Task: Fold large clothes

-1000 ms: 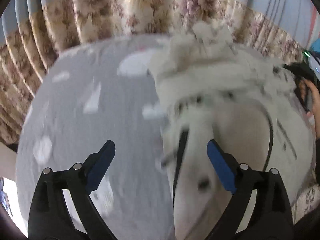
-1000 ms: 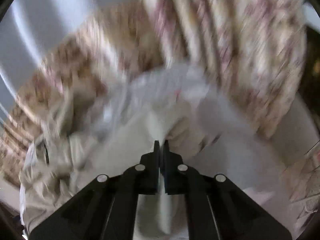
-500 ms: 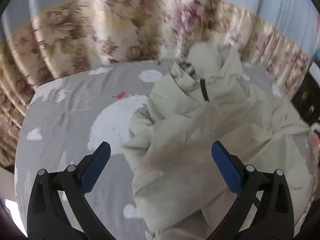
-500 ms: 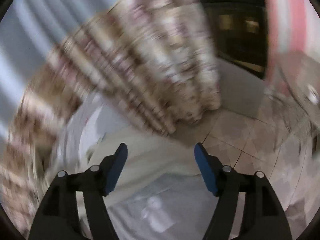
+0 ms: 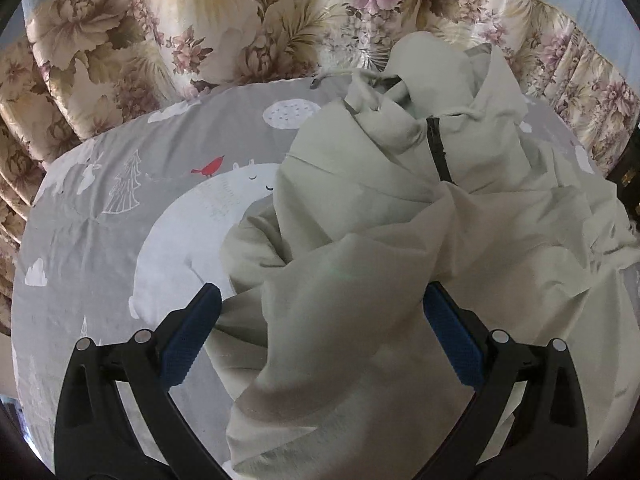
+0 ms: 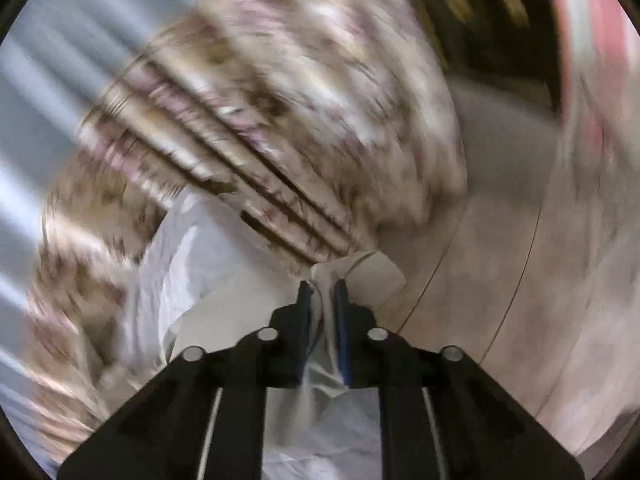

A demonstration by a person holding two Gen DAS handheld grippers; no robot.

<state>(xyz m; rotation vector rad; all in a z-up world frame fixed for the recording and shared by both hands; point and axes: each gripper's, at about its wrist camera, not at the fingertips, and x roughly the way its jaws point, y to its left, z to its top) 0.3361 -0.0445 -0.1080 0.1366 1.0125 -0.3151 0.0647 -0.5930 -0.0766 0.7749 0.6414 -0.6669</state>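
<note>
Behind blur, garment (image 6: 320, 276) edge unclear.

A bed (image 5: 100, 240) covered in a grey sheet printed with white bears, trees, clouds and a small red bird fills the left wrist frame. A crumpled pale beige garment (image 5: 400, 260) lies on it, heaped across the centre and right, dark zipper showing near the top.

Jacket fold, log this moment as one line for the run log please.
left gripper: open above jacket | right gripper: just closed on jacket edge | jacket: crumpled on bedsheet, unfolded
</note>
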